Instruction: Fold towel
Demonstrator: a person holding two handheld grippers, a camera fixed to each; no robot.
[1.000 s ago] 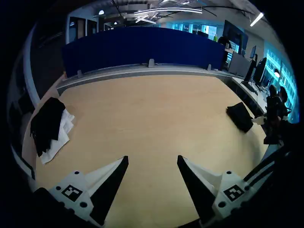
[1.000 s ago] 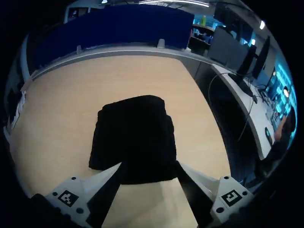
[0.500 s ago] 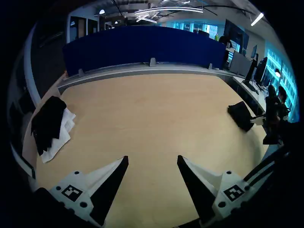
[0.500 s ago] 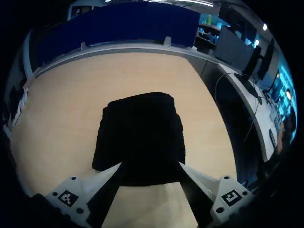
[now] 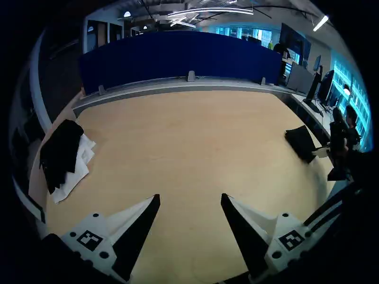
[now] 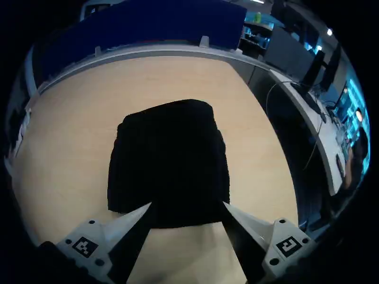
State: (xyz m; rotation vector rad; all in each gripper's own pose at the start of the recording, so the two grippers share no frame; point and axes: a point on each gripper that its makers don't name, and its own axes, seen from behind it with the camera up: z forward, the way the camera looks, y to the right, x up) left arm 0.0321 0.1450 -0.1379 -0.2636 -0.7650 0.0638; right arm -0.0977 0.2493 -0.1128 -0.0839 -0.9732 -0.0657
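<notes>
The folded black towel lies flat on the wooden table, its near edge between the right gripper's spread fingers. The left gripper, fingers also apart, hovers over the table well away.

White claws, black pads, square markers

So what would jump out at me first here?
A folded black towel, lying flat on the pale wooden table at the fingertips of the open right gripper. In the left gripper view, a black and white cloth heap sits at the table's left edge.
</notes>
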